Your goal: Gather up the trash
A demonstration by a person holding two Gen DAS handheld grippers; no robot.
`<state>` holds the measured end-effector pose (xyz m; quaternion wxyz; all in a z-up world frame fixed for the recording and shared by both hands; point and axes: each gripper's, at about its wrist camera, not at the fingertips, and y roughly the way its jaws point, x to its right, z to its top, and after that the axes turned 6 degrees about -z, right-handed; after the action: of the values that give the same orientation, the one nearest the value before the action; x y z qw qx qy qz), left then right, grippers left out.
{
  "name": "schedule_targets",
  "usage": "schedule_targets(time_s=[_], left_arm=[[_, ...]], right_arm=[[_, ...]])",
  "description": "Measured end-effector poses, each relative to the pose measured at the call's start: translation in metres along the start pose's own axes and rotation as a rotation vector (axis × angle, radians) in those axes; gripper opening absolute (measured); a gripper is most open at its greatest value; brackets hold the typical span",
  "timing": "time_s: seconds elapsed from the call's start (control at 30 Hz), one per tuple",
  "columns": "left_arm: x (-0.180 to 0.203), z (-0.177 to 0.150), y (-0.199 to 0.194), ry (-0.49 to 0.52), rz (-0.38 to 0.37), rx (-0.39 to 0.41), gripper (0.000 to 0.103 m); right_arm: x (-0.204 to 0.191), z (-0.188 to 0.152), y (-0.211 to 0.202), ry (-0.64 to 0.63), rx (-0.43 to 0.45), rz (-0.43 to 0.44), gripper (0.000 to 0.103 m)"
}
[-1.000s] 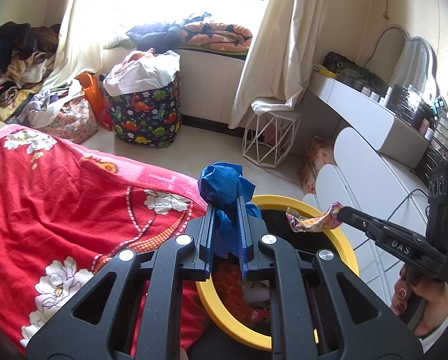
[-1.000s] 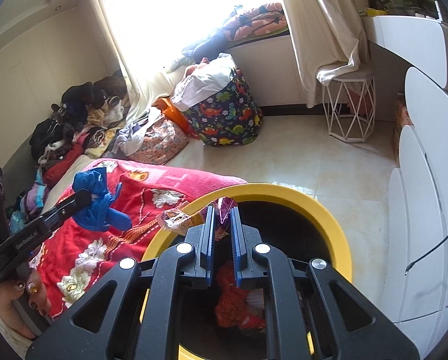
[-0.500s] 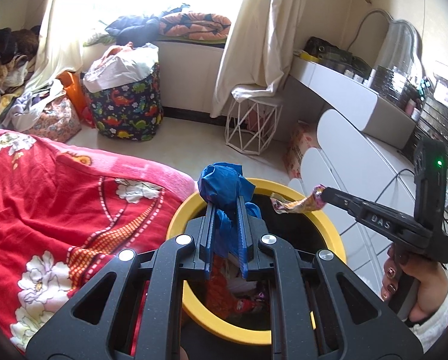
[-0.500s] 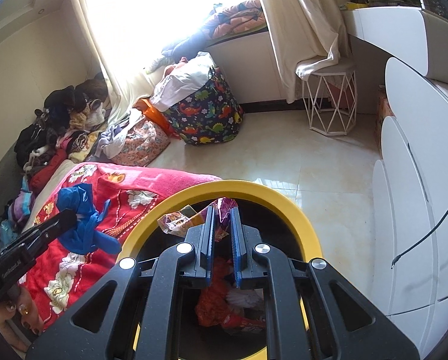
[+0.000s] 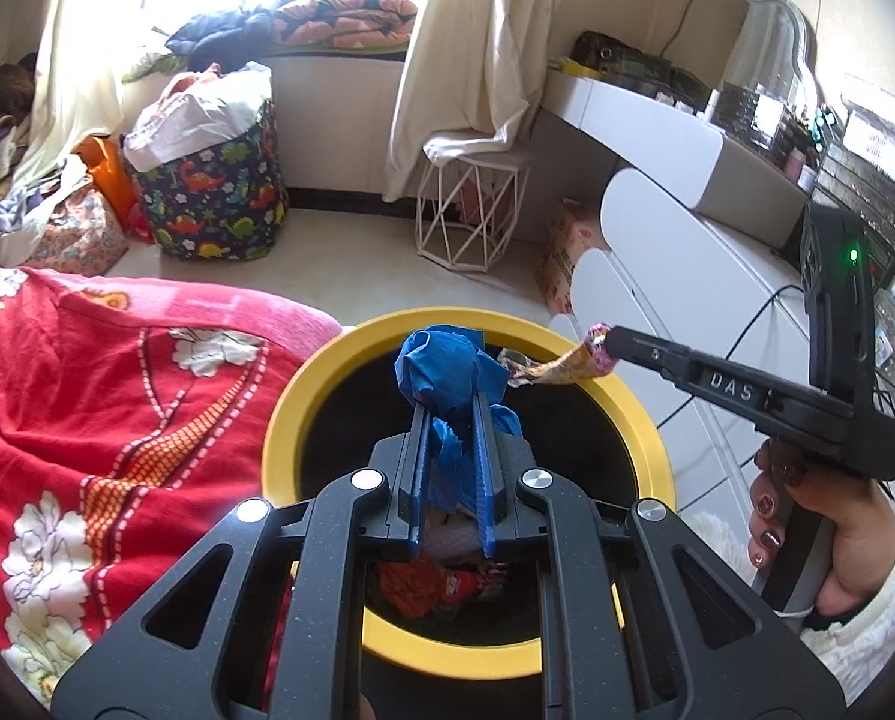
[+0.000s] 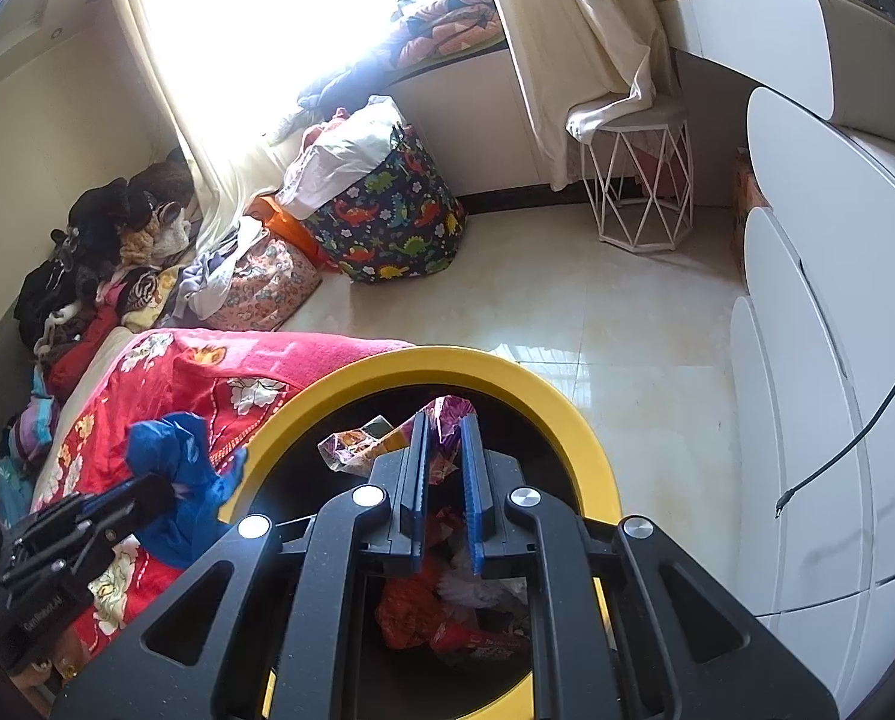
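A black bin with a yellow rim (image 5: pixel 303 396) (image 6: pixel 507 372) stands beside the bed and holds red and white trash (image 6: pixel 423 612). My left gripper (image 5: pixel 450 405) is shut on a crumpled blue plastic bag (image 5: pixel 441 372), which hangs over the bin's mouth. In the right wrist view the left gripper (image 6: pixel 147 489) and blue bag (image 6: pixel 171 450) sit at the bin's left rim. My right gripper (image 6: pixel 444 420) is shut on a shiny colourful snack wrapper (image 6: pixel 357 447) over the bin's far side. The left wrist view shows the right gripper (image 5: pixel 609 339) holding the wrapper (image 5: pixel 558 363) above the far rim.
A red floral blanket (image 5: pixel 87 396) covers the bed left of the bin. White rounded drawers (image 6: pixel 807 360) with a dangling cable (image 6: pixel 837 456) stand on the right. A dinosaur-print basket (image 6: pixel 387 222) and a white wire stool (image 6: pixel 639 180) stand on the tiled floor beyond.
Both grippers have moved down and closer over the bin, which now fills more of each view. Each keeps its hold, on the blue bag and on the wrapper.
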<state>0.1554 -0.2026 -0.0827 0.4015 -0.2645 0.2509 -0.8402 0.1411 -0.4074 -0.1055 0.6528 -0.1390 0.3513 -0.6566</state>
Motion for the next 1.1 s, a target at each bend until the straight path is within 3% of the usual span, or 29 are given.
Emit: schedule_targets(time_s=[0.17, 0.33, 0.47, 0.53, 0.7, 0.8, 1.1], left_arm=[[0.003, -0.003, 0.010, 0.006, -0.012, -0.032, 0.013], [0.003, -0.006, 0.010, -0.004, -0.006, -0.035, 0.044], [-0.001, -0.006, 0.004, -0.018, 0.015, -0.019, 0.060], [-0.005, -0.006, -0.002, -0.031, 0.034, -0.005, 0.074], [-0.014, -0.006, -0.018, -0.047, 0.083, 0.026, 0.090], [-0.024, -0.007, -0.030, -0.072, 0.104, 0.042, 0.092], [-0.041, -0.016, -0.063, -0.110, 0.194, 0.099, 0.092]], right_arm=[[0.003, 0.000, -0.001, 0.017, -0.002, -0.003, 0.021], [0.006, -0.001, -0.004, 0.030, -0.001, -0.003, 0.034], [0.005, -0.004, -0.010, 0.032, 0.010, 0.008, 0.050], [0.002, -0.005, -0.013, 0.025, 0.016, 0.016, 0.056], [-0.008, -0.010, -0.024, -0.003, 0.044, 0.024, 0.076], [-0.014, -0.013, -0.030, -0.017, 0.062, 0.026, 0.084], [-0.042, -0.023, -0.040, -0.082, 0.089, 0.035, 0.094]])
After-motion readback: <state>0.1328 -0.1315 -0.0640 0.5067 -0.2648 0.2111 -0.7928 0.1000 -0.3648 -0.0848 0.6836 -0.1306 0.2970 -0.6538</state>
